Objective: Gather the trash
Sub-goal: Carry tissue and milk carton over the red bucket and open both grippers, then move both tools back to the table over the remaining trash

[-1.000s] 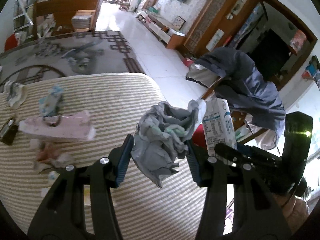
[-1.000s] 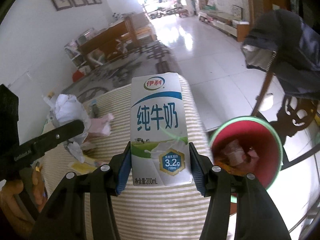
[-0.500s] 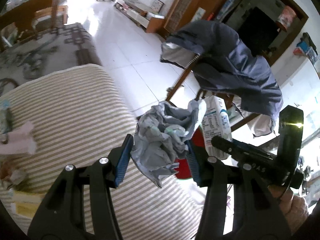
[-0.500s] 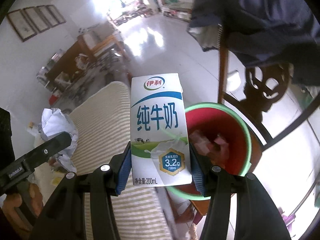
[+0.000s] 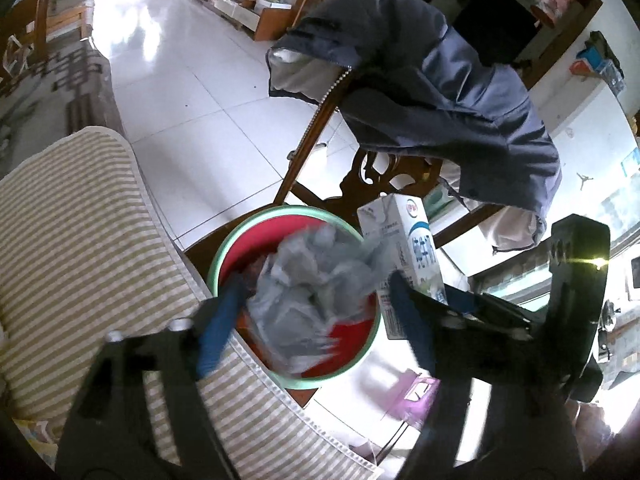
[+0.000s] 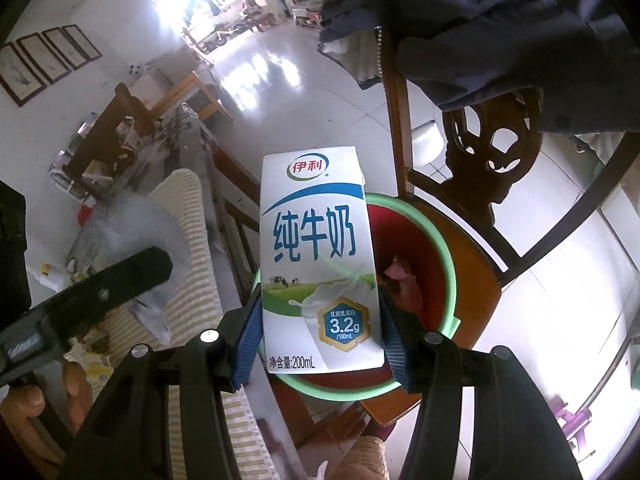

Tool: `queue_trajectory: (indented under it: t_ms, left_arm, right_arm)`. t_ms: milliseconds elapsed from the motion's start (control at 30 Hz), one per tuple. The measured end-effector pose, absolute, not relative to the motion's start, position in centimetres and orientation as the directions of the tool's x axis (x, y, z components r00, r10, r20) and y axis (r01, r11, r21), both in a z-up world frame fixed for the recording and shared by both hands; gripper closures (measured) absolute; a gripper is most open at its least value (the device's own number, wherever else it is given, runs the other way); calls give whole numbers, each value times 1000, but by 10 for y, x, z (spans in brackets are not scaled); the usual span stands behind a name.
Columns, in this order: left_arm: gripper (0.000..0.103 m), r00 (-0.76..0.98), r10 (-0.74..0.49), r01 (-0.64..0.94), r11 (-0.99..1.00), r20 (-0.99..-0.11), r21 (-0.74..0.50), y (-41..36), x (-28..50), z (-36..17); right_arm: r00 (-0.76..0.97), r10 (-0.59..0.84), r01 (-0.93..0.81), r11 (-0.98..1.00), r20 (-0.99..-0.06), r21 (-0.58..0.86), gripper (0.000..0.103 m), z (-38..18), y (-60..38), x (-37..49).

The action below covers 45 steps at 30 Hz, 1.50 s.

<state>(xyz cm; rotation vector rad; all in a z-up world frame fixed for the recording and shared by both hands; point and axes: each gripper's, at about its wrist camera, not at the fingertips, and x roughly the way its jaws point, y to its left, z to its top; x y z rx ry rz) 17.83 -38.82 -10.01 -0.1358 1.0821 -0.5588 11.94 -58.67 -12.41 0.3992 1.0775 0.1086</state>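
Two pieces of trash over the red bin (image 5: 362,360), lower centre. Milk carton (image 6: 318,264): light, stiff, slick-sided; right gripper (image 6: 320,340) clamps its lower flanks, a sound hold. Crumpled plastic bag (image 5: 316,292): soft, weightless, blurred, loose between the left gripper's (image 5: 316,320) opening jaws.

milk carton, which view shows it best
The right wrist view. There the milk carton faces the camera with its whole printed front readable, clamped between the right gripper pads over the red bin. The left wrist view shows only its narrow side and top, lower part hidden behind a gripper finger.
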Motion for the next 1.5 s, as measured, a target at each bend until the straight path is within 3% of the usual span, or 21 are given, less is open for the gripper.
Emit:
queue_trajectory:
  t_ms: [400,767,1067,1267,1500]
  left_arm:
    - [29,389,-477,340,870,-788,-358,-357,168,-89]
    - [29,435,-455,271,889,-777,-369,-293,138,-82]
    - [28,504,-380,128,921,-776,-367,-187,111,-81]
    - [28,538,-263,-60,936,-801,-347,-81,79,-90]
    - [28,535,-133,-217,933,-834,-288,10,42,-100]
  right_arm:
    - [492,263,108,928,-830,358,44,-120,-576,121]
    - [478,284,0,946,-832,323,43,-108,-510,121]
    - [421,333,-156,943,-844,294,39,-108,-406,113]
    - [348,398,-314,903,-849,294,37,-110,-304,105]
    - [273,449,-482,829,-851,283,26,-116,-185,105]
